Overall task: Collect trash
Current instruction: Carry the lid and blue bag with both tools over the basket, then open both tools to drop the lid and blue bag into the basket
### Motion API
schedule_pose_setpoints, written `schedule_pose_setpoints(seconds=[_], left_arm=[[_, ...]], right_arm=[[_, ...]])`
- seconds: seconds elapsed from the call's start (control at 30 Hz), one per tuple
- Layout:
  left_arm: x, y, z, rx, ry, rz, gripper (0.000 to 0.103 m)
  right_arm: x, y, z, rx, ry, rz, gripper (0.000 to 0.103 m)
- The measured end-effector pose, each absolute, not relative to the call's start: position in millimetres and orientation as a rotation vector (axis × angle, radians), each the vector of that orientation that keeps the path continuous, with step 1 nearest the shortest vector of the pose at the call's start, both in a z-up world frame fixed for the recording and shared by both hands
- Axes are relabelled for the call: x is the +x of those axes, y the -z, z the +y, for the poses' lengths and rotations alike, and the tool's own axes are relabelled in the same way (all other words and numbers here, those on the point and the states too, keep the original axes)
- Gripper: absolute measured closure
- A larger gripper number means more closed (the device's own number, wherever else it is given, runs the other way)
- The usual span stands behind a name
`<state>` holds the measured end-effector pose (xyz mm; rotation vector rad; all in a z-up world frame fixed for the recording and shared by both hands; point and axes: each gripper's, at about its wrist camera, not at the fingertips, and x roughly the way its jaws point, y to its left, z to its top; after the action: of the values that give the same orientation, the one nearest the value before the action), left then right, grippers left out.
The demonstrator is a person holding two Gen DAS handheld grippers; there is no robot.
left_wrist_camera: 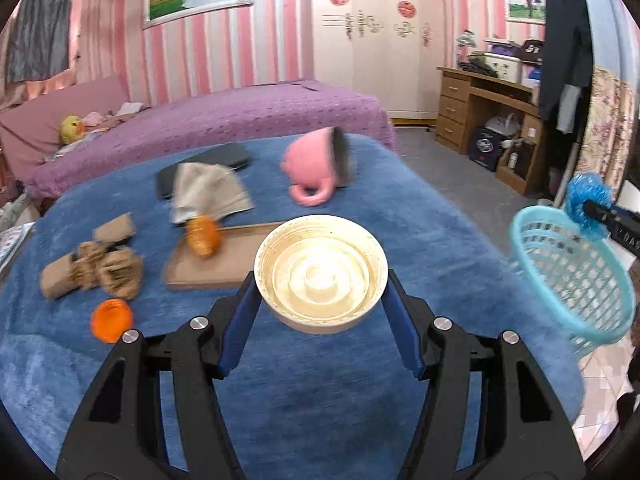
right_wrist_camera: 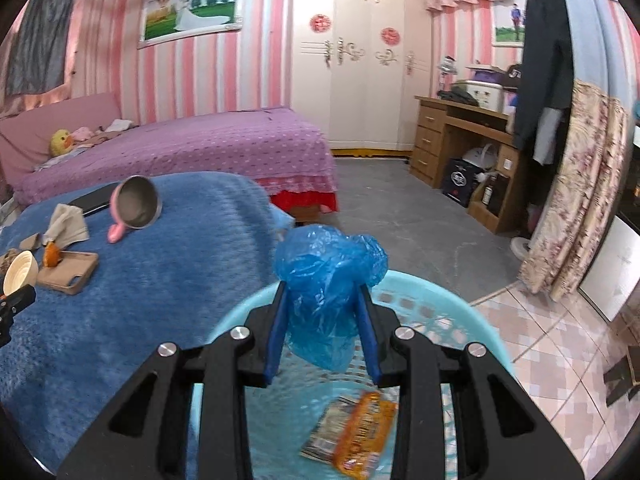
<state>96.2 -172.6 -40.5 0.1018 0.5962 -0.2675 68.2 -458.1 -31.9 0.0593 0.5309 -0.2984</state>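
On the table (left_wrist_camera: 360, 420): paper scraps (left_wrist_camera: 94, 270) far left, cap (left_wrist_camera: 111, 320) just before them, flat tray (left_wrist_camera: 208, 268) to their right, cloth (left_wrist_camera: 210, 192) behind it, tipped mug (left_wrist_camera: 316, 166) further right. Off the table's right edge, basket (right_wrist_camera: 440, 300), a wrapper (right_wrist_camera: 352, 428) inside. Behind the table, bed (left_wrist_camera: 240, 116); desk (left_wrist_camera: 480, 120) far right.

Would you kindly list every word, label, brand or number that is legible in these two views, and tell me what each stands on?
None can be read with certainty.
"DAR": partial white letters on the right tool, cut off at the frame edge.
Orange snack wrapper in the turquoise basket: print blurred, unreadable.
Red round emblems on the wardrobe: decorative characters, too small to read.
Dark box under the desk: logo too small to read.
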Motion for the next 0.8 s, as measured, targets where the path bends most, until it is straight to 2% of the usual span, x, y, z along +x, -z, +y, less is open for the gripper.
schedule_pose_setpoints(seconds=[0.33,0.8], left_arm=[[88,44,-270,0.140,0.438,0.606,0.043],[70,54,-386,0.228,0.596,0.608,0.043]], right_arm=[[44,37,-518,0.093,0.370,0.548,0.070],[24,45,-555,0.188,0.403,0.532,0.070]])
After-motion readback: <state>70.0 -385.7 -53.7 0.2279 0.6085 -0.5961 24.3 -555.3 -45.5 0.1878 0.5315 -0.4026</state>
